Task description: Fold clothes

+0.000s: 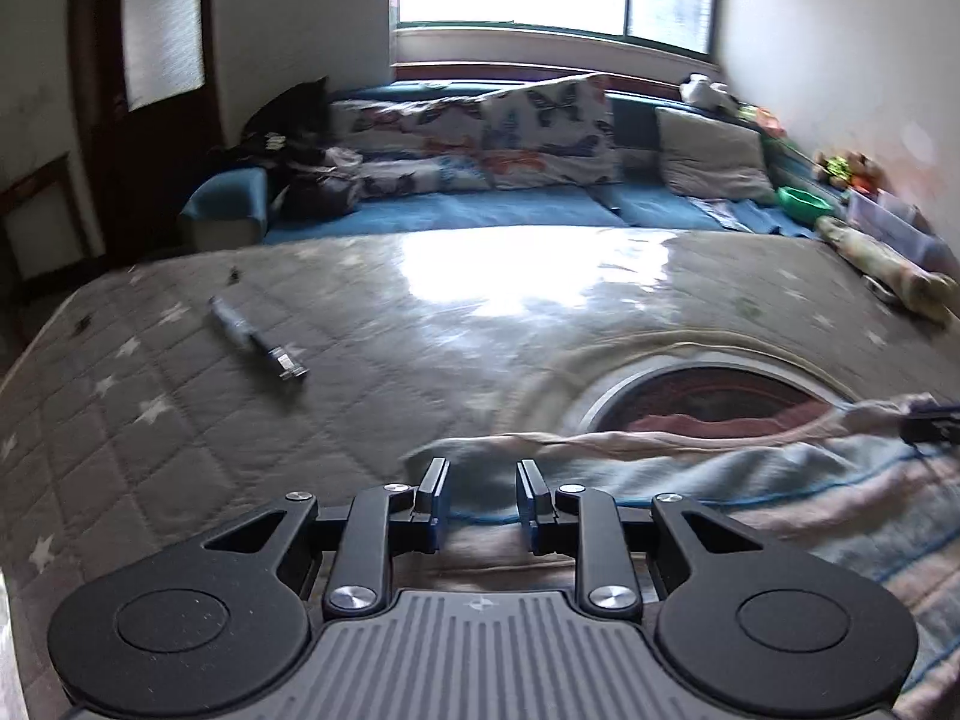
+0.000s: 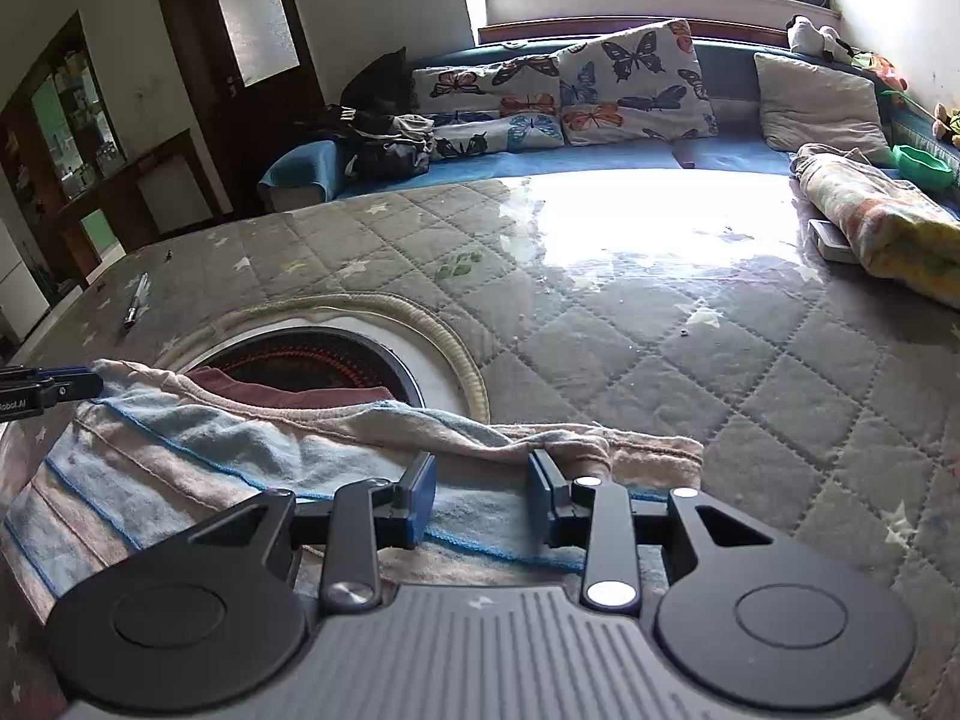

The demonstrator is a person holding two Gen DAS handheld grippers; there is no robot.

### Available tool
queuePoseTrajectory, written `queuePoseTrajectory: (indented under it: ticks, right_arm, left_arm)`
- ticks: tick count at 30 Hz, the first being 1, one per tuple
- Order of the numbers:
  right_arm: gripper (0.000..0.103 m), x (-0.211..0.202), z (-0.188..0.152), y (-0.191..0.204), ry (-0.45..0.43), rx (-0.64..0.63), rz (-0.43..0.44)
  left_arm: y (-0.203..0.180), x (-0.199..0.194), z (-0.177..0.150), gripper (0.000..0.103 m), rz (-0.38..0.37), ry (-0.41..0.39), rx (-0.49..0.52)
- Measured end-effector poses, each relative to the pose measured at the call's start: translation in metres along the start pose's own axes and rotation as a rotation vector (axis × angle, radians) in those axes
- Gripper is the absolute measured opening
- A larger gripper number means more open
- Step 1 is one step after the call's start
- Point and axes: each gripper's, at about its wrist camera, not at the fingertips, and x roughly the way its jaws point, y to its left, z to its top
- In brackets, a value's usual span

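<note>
A striped garment of pale blue and beige knit cloth with thin blue lines [image 2: 198,468] lies on the grey quilted, star-printed table cover [image 2: 690,372], partly over a round dark heater opening [image 2: 324,360] ringed in cream. Its long axis runs side to side in front of both cameras, from about nine o'clock to three o'clock, stripes running the same way — the rolled upper hem faces twelve o'clock.

The left gripper [image 1: 483,495] hovers over the garment's left end, jaws parted a little, nothing between them. The right gripper [image 2: 483,495] hangs over the right end near the bunched hem, jaws likewise narrowly apart and empty. A silver pen [image 1: 255,339] lies at ten o'clock.
</note>
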Motion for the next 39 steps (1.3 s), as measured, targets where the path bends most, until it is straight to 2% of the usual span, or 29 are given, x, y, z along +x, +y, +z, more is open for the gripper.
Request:
queuePoseTrajectory:
  ticks: [6, 12, 17, 21, 26, 31, 36, 39]
  right_arm:
    - [0.034, 0.000, 0.000, 0.001, 0.000, -0.008, -0.003]
    - [0.035, -0.001, 0.001, 0.005, 0.011, -0.026, -0.017]
    - [0.035, -0.005, 0.006, 0.022, 0.011, -0.063, -0.003]
    - [0.035, 0.001, 0.013, 0.060, 0.032, -0.134, 0.085]
    - [0.035, 0.021, 0.025, 0.130, 0.060, -0.245, 0.238]
    - [0.035, 0.042, 0.029, 0.197, 0.063, -0.373, 0.330]
    - [0.035, 0.053, 0.013, 0.240, 0.102, -0.468, 0.389]
    - [0.035, 0.045, -0.004, 0.260, 0.107, -0.563, 0.420]
  left_arm:
    - [0.007, 0.022, 0.001, 0.028, 0.040, 0.034, 0.001]
    - [0.014, 0.011, 0.010, 0.028, 0.051, 0.011, -0.008]
    - [0.014, -0.006, 0.016, 0.026, -0.038, -0.006, -0.009]
    - [0.006, 0.006, 0.015, 0.026, -0.133, 0.050, 0.025]
    - [0.017, 0.019, 0.011, 0.026, -0.170, 0.092, 0.007]
    - [0.023, 0.023, 0.015, 0.026, -0.203, 0.105, 0.009]
    - [0.025, 0.024, 0.016, 0.026, -0.215, 0.108, 0.016]
    - [0.026, 0.024, 0.014, 0.026, -0.215, 0.105, 0.021]
